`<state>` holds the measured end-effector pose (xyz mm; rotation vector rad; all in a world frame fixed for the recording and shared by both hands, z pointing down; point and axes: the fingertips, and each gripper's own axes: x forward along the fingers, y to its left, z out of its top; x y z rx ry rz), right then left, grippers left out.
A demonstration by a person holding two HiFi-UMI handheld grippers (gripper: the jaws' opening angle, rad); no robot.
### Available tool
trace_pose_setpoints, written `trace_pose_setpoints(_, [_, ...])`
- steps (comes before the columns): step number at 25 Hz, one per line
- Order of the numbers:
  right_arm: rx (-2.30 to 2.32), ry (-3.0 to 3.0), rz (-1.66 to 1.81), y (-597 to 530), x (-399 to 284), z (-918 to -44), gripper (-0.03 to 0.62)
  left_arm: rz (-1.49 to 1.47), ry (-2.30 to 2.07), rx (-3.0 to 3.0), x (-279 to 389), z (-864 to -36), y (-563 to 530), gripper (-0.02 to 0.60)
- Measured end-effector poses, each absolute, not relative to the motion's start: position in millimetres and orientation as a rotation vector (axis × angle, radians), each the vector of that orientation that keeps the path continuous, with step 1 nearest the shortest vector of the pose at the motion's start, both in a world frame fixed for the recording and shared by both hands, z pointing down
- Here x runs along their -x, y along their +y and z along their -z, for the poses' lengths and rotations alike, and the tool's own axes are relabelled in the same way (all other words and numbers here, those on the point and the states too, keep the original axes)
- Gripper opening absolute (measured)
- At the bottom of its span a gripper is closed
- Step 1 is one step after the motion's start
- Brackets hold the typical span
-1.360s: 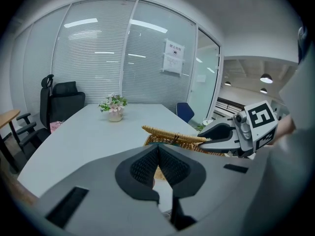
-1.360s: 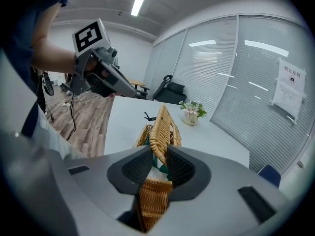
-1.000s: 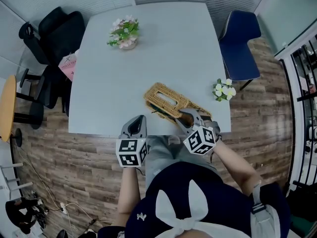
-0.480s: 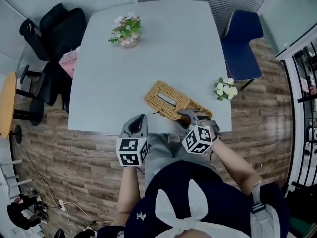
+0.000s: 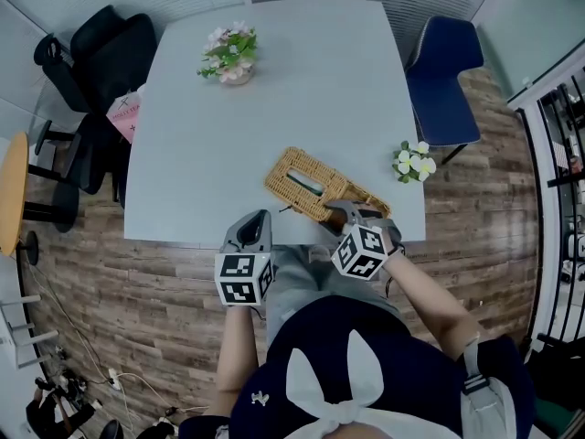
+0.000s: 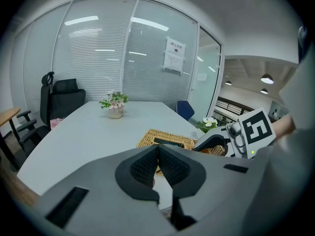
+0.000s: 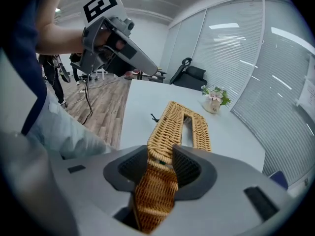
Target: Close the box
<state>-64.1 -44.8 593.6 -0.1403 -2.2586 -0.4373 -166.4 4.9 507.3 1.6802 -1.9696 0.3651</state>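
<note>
1. Box (image 5: pixel 315 190): a wicker one with a slot in its top. It lies aslant on the table (image 5: pixel 302 90), near the person's edge and right of centre. Whether its lid is fully seated I cannot tell.
2. Far left, a pink sheet (image 5: pixel 126 117) by the black chair (image 5: pixel 101 62) carries print too small to read.
3. Left hand-held gripper (image 5: pixel 258 218) hovers at the table's near edge, apart from the box. Its jaws are together with nothing between them.
4. Handling, as a judgement: the woven cane looks light and fairly stiff, with some spring. It would likely slide on the smooth table if pushed from one side. The weave gives the pads bite, but a hard pinch could crack strands. The best hold looks to be the lid's rim at a short end, with the other hand-held gripper steadying the body.
5. Right hand-held gripper (image 5: pixel 345 210) is at the box's near right end. Its jaws are opening, about half wide. A wicker edge (image 7: pixel 158 181) runs between the pads, close to both, and the grip looks to be letting go.
6. Marker cubes (image 5: pixel 243 280) show only black-and-white squares. A notice (image 6: pixel 174 55) on the glass wall (image 6: pixel 98 58) is unreadable.
</note>
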Motion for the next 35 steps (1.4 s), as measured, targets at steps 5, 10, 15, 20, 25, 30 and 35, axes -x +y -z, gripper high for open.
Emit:
trace_pose_setpoints(5, [0.14,-2.263,0.397,-45.0,64.7,-594.6,0.166,-0.364,-1.962,-1.695,164.0,-505.9,3.7,0.023])
trace_pose_setpoints(10, [0.152,-2.268,0.207,-42.3,63.6,-596.8,0.187,-0.361,-1.957,-1.708,161.1,-505.2,2.6,0.023])
trace_pose_setpoints(15, [0.124,-2.317,-0.03,-42.4,62.2,-591.5,0.195,-0.332,-1.952,-1.712,159.9,-503.9,2.5,0.023])
trace_pose_setpoints(20, [0.039,-2.421,-0.198,-47.7,67.2,-566.7,0.185,-0.28,-1.966,-1.718,160.4,-495.8,-0.5,0.023])
trace_pose_setpoints(25, [-0.037,-2.517,-0.229,-47.9,69.9,-537.5,0.109,-0.243,-2.002,-1.734,158.4,-480.4,-2.7,0.023])
trace_pose_setpoints(30, [-0.178,-2.587,-0.283,-55.0,71.3,-514.6,0.007,-0.211,-2.02,-1.762,151.5,-470.3,-8.2,0.023])
trace_pose_setpoints(35, [-0.254,-2.649,-0.349,-60.2,73.8,-494.6,0.005,-0.176,-2.024,-1.781,145.4,-465.7,-16.9,0.023])
